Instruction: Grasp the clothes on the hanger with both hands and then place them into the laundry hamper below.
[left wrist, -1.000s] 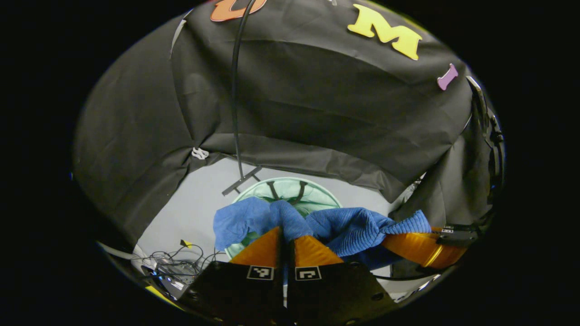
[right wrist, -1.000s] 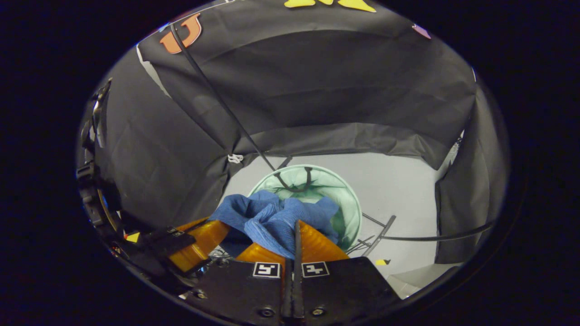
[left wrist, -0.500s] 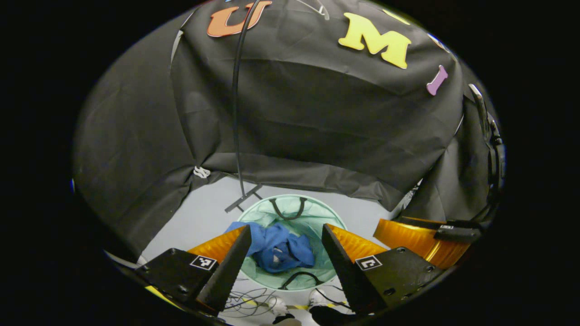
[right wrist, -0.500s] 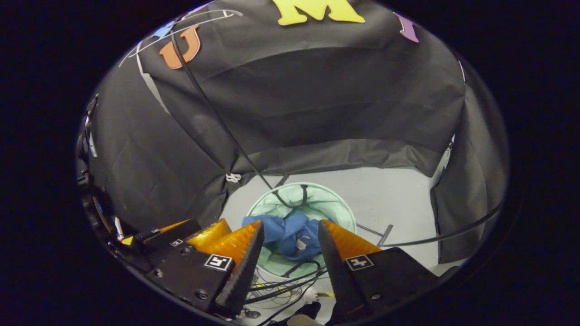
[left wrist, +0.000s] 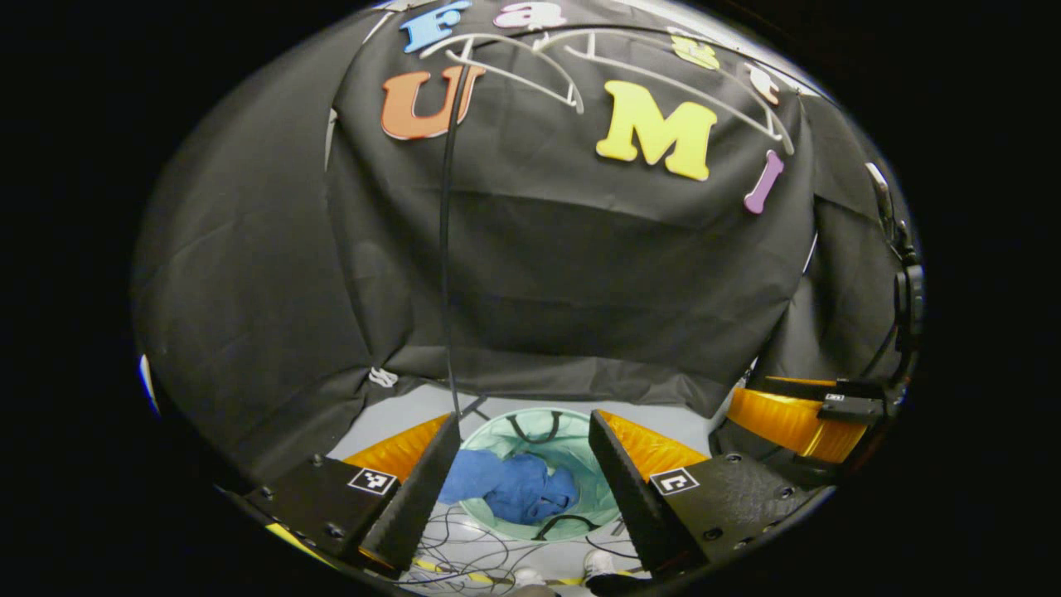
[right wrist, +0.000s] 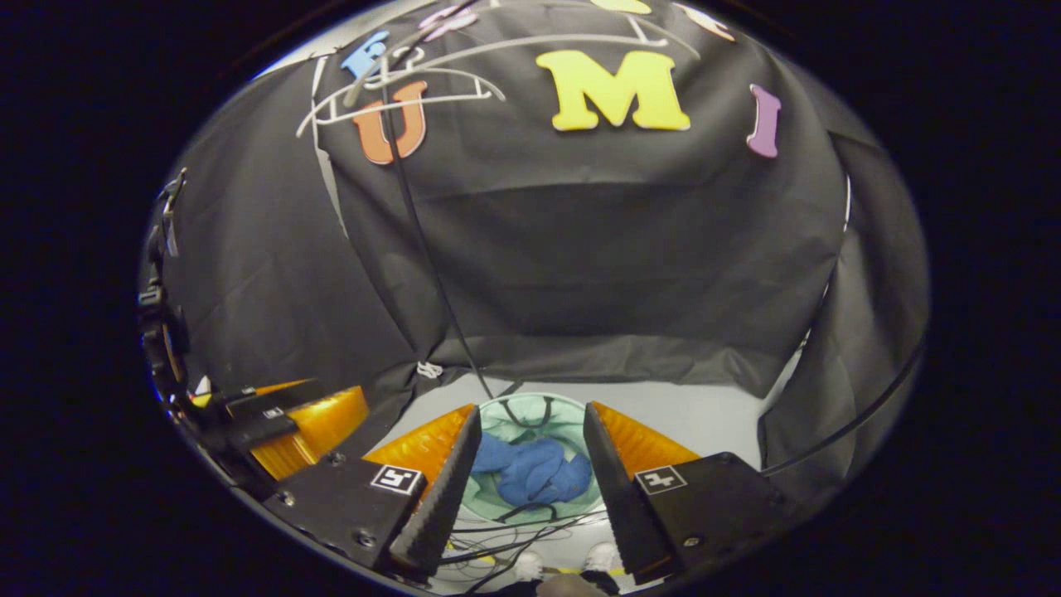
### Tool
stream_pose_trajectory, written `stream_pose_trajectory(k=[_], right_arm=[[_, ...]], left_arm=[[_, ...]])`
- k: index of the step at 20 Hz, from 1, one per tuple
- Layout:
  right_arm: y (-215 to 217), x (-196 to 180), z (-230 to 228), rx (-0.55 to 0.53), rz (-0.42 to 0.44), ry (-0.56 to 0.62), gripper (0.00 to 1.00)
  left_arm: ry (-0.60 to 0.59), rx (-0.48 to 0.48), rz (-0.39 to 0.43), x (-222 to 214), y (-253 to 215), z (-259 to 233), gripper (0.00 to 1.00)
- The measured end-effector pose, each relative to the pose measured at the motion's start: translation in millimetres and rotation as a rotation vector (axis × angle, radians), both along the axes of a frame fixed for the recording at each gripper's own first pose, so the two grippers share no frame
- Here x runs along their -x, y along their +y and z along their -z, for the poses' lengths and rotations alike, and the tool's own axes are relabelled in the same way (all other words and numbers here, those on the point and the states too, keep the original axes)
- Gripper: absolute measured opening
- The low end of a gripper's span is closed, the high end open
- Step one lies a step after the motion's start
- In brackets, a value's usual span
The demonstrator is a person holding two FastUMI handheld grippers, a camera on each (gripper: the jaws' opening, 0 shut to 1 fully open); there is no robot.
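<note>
Since a second ago you've released the blue clothes (left wrist: 514,491); they lie crumpled in the green hamper (left wrist: 580,452); your left claw (left wrist: 524,464) and right claw (right wrist: 530,452) hang spread above; hamper edges hide behind fingers.

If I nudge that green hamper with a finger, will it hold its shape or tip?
The hamper looks like thin mesh, so it would probably dent or slide. It seems light: only the crumpled blue cloth weighs it down. The cables beside it on the floor might snag it.
</note>
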State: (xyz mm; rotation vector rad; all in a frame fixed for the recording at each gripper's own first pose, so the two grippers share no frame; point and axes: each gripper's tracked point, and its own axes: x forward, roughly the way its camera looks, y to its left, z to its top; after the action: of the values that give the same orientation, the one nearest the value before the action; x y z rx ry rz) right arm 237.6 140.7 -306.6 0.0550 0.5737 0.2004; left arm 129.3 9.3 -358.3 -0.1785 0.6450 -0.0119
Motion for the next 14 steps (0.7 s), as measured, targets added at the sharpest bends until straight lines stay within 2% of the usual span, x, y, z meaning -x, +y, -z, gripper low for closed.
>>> stream_pose_trajectory(k=[3, 5, 7, 8, 11, 14], right_arm=[[-15.0, 25.4, -54.0, -0.002, -0.010, -0.112, 0.82], [-35.6, 46.5, -92.1, 0.029, -0.010, -0.199, 0.95], [-54.6, 76.3, -120.5, 0.045, -0.006, -0.254, 0.95], [-63.1, 93.8, -133.8, 0.039, -0.010, -0.276, 0.95], [-94.8, 139.4, -157.7, 0.020, -0.027, -0.341, 0.97], [-130.7, 199.3, -168.7, 0.032, -0.046, -0.377, 0.99]], left_arm=[[-0.110, -0.036, -0.020, 13.8, 10.9, -58.6, 0.95], [-0.172, -0.034, -0.030, 27.3, 13.7, -90.0, 0.95], [-0.237, -0.035, -0.040, 50.2, 7.6, -126.6, 0.95], [-0.264, -0.058, -0.044, 63.5, 4.4, -143.0, 1.00], [-0.341, -0.114, -0.067, 106.2, -16.2, -181.2, 1.00], [-0.355, -0.136, -0.113, 161.2, -46.4, -200.1, 0.99]])
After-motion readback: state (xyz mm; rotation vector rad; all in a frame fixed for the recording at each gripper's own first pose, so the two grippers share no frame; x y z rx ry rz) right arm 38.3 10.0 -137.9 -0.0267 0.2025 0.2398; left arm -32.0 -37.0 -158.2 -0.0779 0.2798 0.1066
